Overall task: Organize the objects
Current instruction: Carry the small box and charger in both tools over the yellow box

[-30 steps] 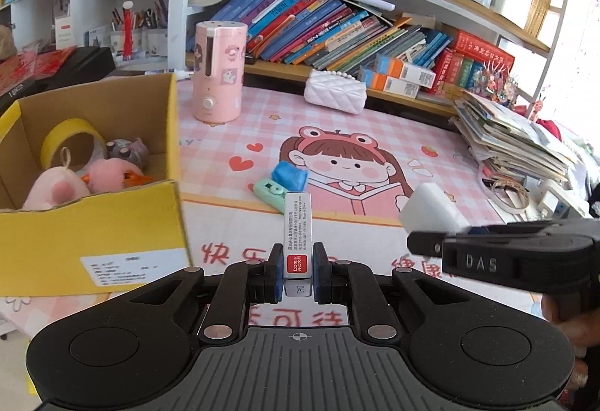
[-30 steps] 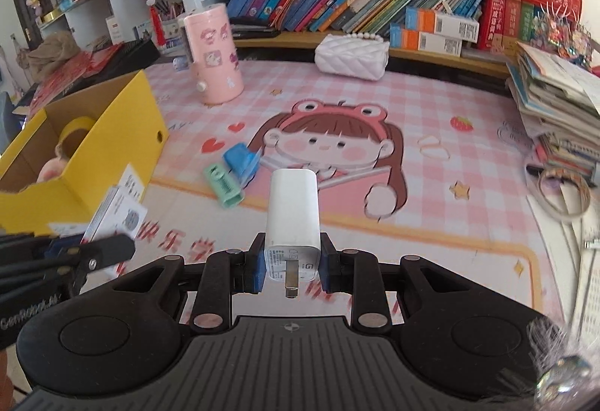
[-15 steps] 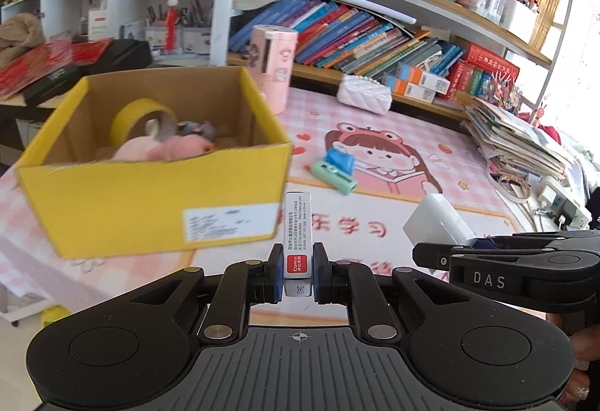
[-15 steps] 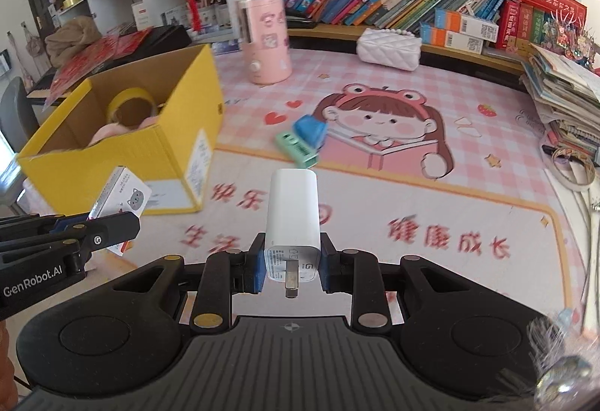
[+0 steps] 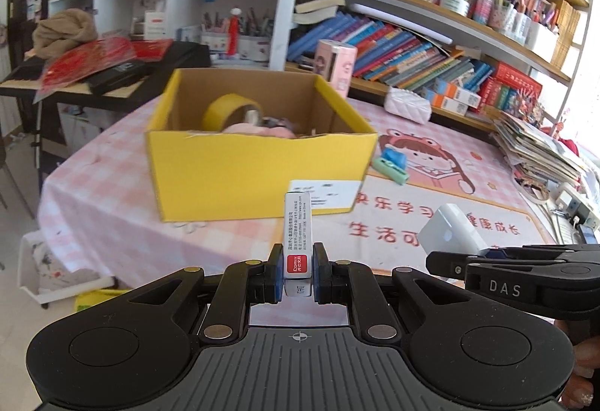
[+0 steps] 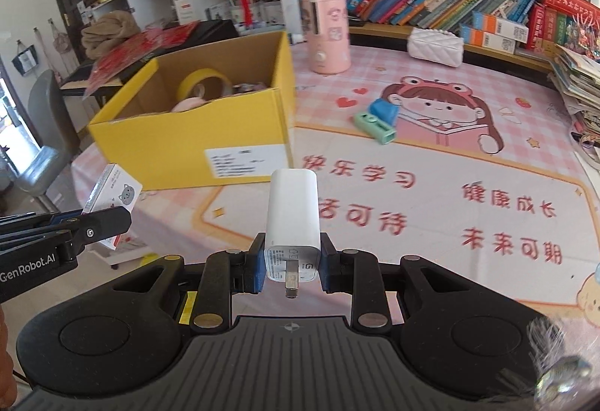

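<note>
Both tools are loaded and held short of the yellow box [image 5: 258, 174], which stands on the tabletop [image 6: 468, 163] with its open top facing up.

Left gripper [image 5: 298, 274]: fingers closed narrow on a small white carton [image 5: 297, 234] with a red end label. Its long axis runs forward along the fingers, pointing at the near wall of the box. In the left wrist view the carton tip overlaps the shipping label on that wall, so the box lies straight ahead and its rim sits above the carton's line.

Right gripper [image 6: 292, 266]: fingers closed narrow on a white charger [image 6: 293, 223], plug prongs facing back toward the camera, long axis also forward. From this side the box lies ahead and to the left; the right gripper would have to cross left to reach the opening.

Contents noted in the box: a roll of yellow tape [image 5: 228, 111] and a pink soft item [image 5: 258, 129], the latter only partly visible over the rim.

Outstanding on the tabletop: a green item [image 6: 375, 128] and a blue item [image 6: 382, 111], touching, well apart from the box on its right.

Judgement: the left gripper appears nearer and better aligned, though fisheye distortion makes depth uncertain. The move calls for a lift above the near rim, then travel forward over the opening before release. Risk: the carton striking the front wall if the lift is too low.
</note>
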`<state>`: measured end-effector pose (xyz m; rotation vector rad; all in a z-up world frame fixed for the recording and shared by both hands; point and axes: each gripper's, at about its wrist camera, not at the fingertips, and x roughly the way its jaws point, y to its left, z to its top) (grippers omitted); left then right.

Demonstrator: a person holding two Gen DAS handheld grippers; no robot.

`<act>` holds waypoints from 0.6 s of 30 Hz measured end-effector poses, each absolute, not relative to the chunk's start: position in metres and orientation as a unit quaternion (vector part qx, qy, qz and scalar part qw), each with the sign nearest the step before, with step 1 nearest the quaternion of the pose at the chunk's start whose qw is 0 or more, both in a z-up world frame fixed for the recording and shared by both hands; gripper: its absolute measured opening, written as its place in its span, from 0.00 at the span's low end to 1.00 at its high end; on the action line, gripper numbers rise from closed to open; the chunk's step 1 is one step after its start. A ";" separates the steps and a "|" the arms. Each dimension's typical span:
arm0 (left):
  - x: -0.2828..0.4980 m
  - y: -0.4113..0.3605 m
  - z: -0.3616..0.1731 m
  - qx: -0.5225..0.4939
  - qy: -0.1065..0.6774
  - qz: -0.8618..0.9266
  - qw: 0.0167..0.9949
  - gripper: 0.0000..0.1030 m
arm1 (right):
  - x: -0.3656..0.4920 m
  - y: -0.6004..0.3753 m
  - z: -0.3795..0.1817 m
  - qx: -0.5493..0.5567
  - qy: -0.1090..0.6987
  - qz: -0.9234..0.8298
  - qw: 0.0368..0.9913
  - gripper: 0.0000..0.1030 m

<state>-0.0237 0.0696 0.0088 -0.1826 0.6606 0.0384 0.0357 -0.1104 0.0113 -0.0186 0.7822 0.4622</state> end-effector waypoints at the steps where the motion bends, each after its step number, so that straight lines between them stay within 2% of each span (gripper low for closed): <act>1: -0.027 0.072 0.009 -0.090 0.323 0.021 0.942 0.12 | 0.032 -0.107 0.012 -0.009 0.377 0.226 0.898 0.24; 18: -0.055 0.105 0.016 -0.095 0.298 0.031 0.949 0.12 | 0.002 -0.066 0.018 -0.033 0.362 0.249 0.897 0.24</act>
